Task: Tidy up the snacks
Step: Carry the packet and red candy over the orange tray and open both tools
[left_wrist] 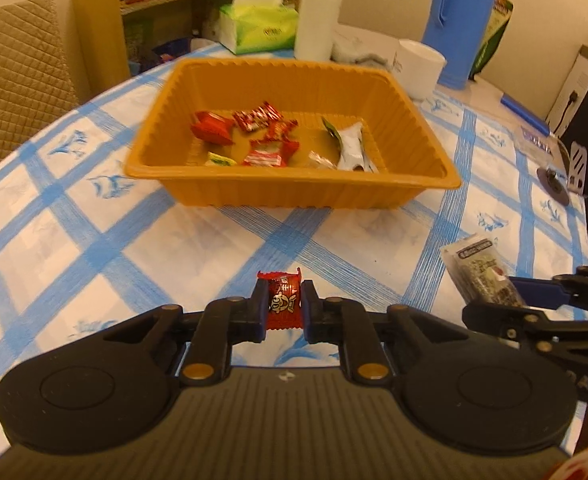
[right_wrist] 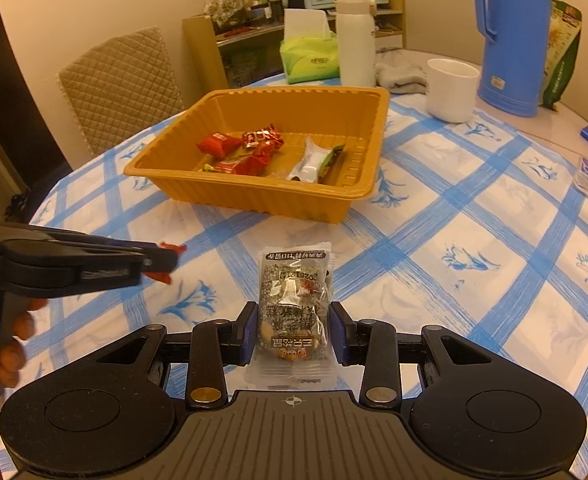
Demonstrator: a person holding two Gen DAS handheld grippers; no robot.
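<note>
The left gripper is clamped on a red candy, held above the checked worktop short of the orange tray. The right gripper is clamped on a clear snack pack, also in front of the tray. Only the left view shows the candy's cartoon face; the right view sees just its red ends past the left gripper and the hand holding it. Only the right view shows the pack's printed label. Several wrapped snacks lie in the tray.
</note>
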